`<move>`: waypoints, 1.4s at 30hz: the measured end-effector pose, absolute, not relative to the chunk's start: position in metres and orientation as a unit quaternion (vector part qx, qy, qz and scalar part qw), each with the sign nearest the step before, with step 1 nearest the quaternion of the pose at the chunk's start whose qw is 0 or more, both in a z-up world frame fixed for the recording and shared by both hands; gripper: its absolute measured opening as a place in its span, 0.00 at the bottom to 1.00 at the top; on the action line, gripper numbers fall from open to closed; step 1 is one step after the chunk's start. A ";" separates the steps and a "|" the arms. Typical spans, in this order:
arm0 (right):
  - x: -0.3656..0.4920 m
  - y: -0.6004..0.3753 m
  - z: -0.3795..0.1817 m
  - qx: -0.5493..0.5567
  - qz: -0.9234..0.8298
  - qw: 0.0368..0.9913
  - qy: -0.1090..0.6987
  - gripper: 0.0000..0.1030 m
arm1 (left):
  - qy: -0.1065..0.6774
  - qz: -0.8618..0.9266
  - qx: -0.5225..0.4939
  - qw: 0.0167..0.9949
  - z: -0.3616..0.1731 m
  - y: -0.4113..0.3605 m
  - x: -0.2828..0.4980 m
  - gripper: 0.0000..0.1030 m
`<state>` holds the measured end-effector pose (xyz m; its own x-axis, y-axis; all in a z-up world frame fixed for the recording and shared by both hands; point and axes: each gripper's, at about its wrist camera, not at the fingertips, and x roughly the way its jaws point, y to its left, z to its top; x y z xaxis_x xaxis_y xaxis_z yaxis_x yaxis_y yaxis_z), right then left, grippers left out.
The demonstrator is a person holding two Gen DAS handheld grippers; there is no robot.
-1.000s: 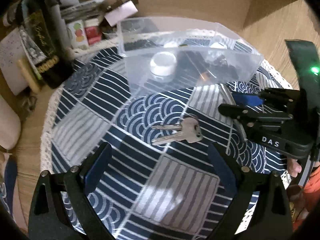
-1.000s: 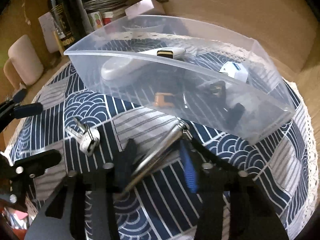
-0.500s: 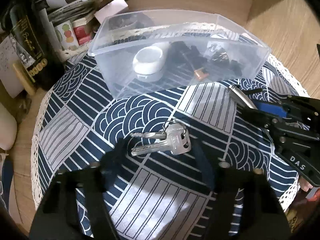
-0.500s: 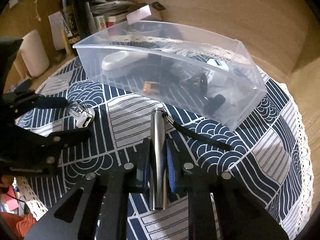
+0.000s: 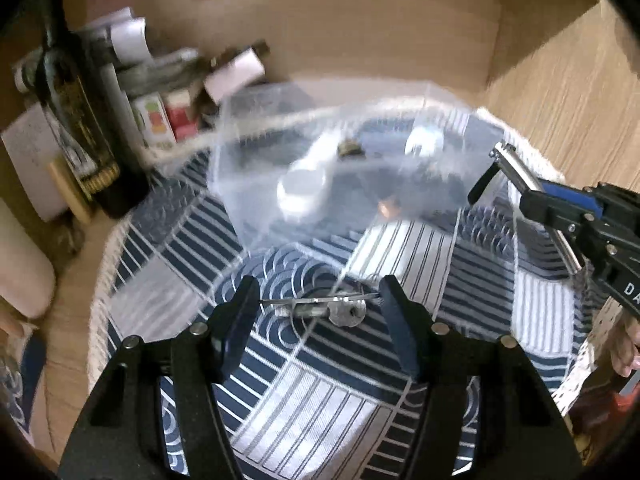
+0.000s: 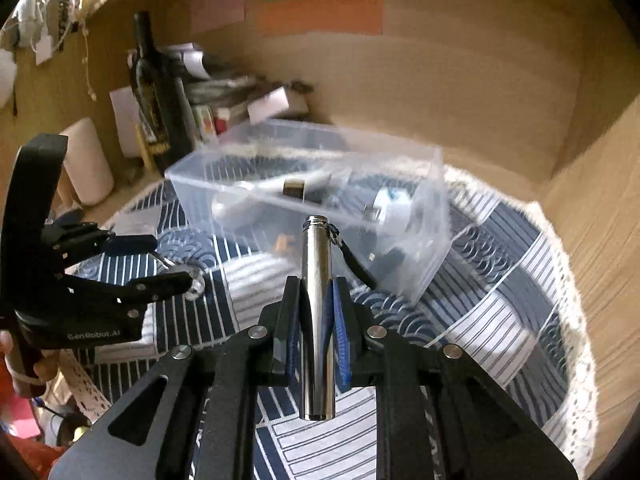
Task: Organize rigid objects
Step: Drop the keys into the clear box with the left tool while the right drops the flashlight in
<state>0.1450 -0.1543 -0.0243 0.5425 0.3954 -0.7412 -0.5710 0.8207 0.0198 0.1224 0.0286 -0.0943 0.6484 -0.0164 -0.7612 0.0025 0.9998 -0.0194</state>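
A round navy-and-white patterned cloth with a lace edge covers a pale wooden table set into a wood-panelled corner, with pastel paper notes on the back wall. At the far left of the table stand a cream-coloured cylindrical cup, a dark glass wine bottle with a gold label and a heap of papers and small cartons (too blurred to read).

The left gripper hangs low over the cloth with its two blue-padded fingers spread apart, bracketing a small bunch of silver keys on a ring. The keys' long axis runs crosswise from one finger to the other, blades to the left. Whether the pads touch the keys cannot be told.

Beyond them sits a clear rectangular plastic bin on the cloth, holding small items, among them a white round one.

To the right, the right gripper has its fingers pressed onto a polished silver metal cylinder with a black wrist strap, held clear of the cloth. Its long axis lies along the fingers, strap end pointing forward toward the bin's near wall.
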 end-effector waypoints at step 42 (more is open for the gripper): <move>0.262 -0.091 -0.047 -0.127 0.269 0.863 0.408 0.14 | 0.394 -0.017 -0.065 0.917 -0.070 0.050 0.234 0.59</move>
